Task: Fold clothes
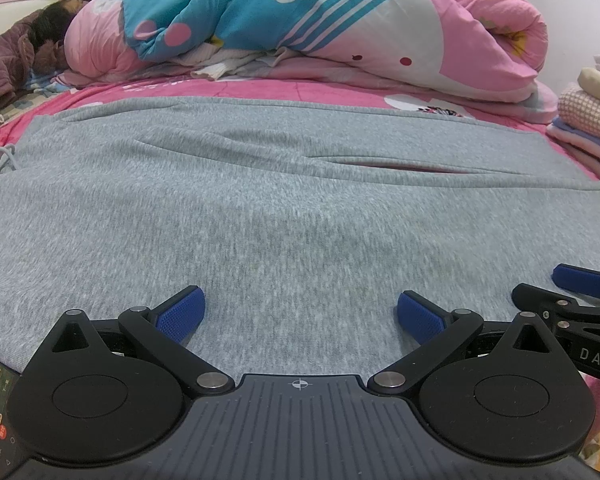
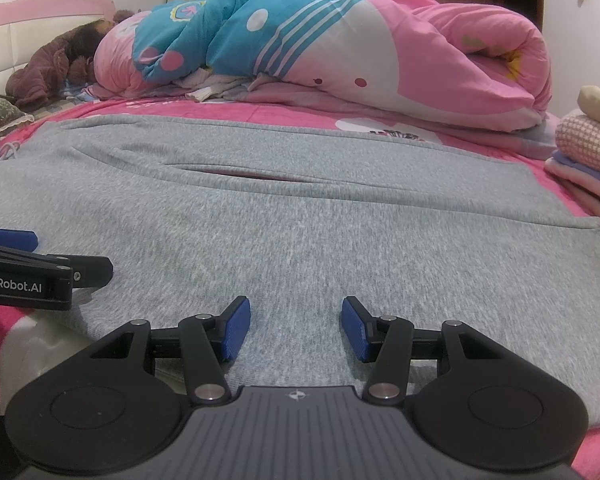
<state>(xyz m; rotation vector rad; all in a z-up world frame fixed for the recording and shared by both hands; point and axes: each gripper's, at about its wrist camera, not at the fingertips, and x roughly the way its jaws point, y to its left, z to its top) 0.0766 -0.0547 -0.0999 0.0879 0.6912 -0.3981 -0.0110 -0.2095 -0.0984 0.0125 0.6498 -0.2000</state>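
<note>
A grey knit garment (image 1: 260, 200) (image 2: 320, 220) lies spread flat across the pink bed sheet (image 1: 228, 90) (image 2: 260, 110), with a narrow slit between its two halves. My left gripper (image 1: 300, 312) hovers over the garment's near edge, its blue pads wide apart and nothing between them. My right gripper (image 2: 296, 328) is open too, low over the near hem, pads apart over the cloth. In the left wrist view the right gripper (image 1: 580, 280) shows at the right edge. The left gripper (image 2: 12, 240) shows at the left edge of the right wrist view.
A rolled pink and blue quilt (image 1: 340, 28) (image 2: 340, 40) fills the far side of the bed. A brown plush garment (image 1: 8, 64) (image 2: 44, 68) lies at the far left by the headboard. Folded clothes (image 1: 588, 120) (image 2: 588, 148) are stacked at the right edge.
</note>
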